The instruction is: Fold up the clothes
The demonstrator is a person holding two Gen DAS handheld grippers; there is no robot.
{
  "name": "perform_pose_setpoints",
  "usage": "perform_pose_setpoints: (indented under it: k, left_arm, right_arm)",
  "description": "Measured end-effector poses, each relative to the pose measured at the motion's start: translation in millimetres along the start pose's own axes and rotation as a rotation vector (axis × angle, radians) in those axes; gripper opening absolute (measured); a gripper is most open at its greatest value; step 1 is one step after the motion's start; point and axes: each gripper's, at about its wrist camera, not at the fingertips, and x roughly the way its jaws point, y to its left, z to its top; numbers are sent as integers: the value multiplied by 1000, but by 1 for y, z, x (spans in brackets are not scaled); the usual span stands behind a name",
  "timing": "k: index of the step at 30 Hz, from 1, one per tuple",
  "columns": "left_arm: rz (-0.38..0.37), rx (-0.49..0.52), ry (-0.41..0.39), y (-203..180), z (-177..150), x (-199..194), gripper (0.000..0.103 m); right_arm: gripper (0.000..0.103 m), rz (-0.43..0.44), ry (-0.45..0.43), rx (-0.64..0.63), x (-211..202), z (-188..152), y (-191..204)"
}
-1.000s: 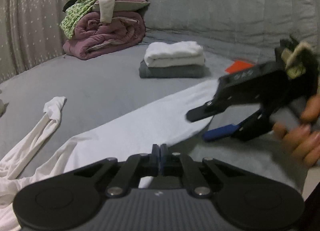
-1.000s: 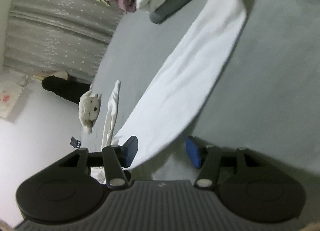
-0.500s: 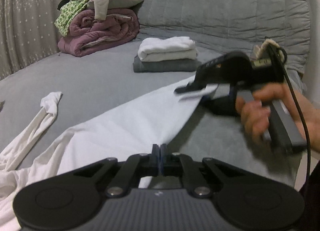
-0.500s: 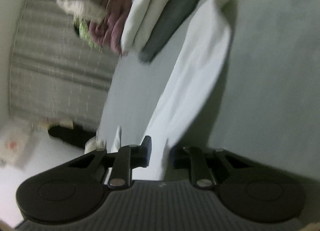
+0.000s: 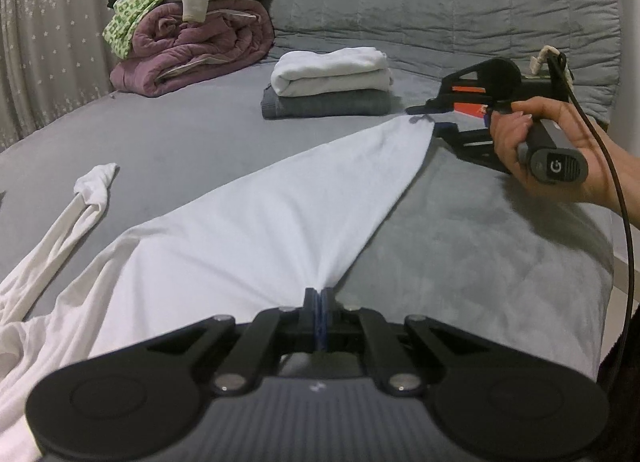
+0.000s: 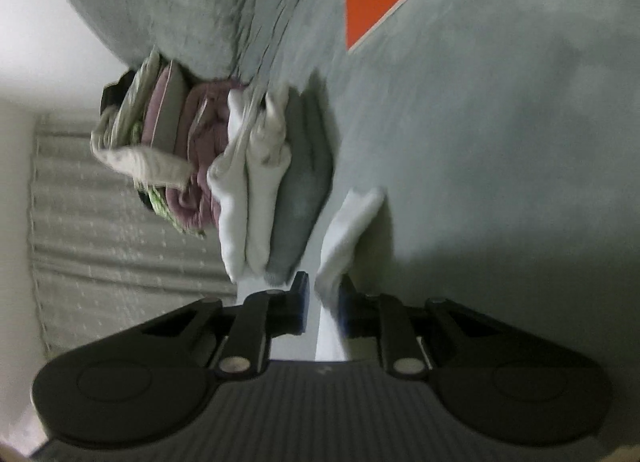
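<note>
Left wrist view shows your left gripper (image 5: 321,316) pressed together on the near edge of the white garment (image 5: 256,238), which lies stretched across the grey bed (image 5: 180,142) toward your right gripper (image 5: 430,120). That one pinches the far corner, with cloth running between its pads in the right wrist view, though the jaws there look not fully together, so I judge the hold lighter than the left's.

For this step, probably drawing the edge taut before laying a fold, keep both corners at equal height and pull evenly so the edge between them runs straight. Make sure the right gripper has a firm bite before you lift; a thin corner could slip. Mind the loose sleeve (image 5: 86,198) trailing on the left, which may drag and bunch. The folded stack (image 5: 332,86) sits just beyond the far corner, so steer clear of it.
</note>
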Motion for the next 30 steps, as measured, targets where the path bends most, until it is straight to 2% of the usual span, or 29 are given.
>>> perform_pose_setpoints:
  k: [7, 12, 19, 21, 30]
  left_arm:
    - [-7, 10, -1, -2, 1, -1, 1]
    - [-35, 13, -23, -2, 6, -9, 1]
    - [-107, -2, -32, -2, 10, -22, 1]
    - [-135, -4, -26, -3, 9, -25, 1]
    - [-178, 19, 32, -12, -6, -28, 1]
  right_arm:
    - [7, -19, -22, -17, -3, 2, 3]
    - [6, -90, -59, -143, -6, 5, 16]
    - [6, -148, -81, -285, -18, 12, 27]
    - [6, -163, -85, -325, -20, 16, 32]
    - [5, -268, -70, -514, -31, 13, 42]
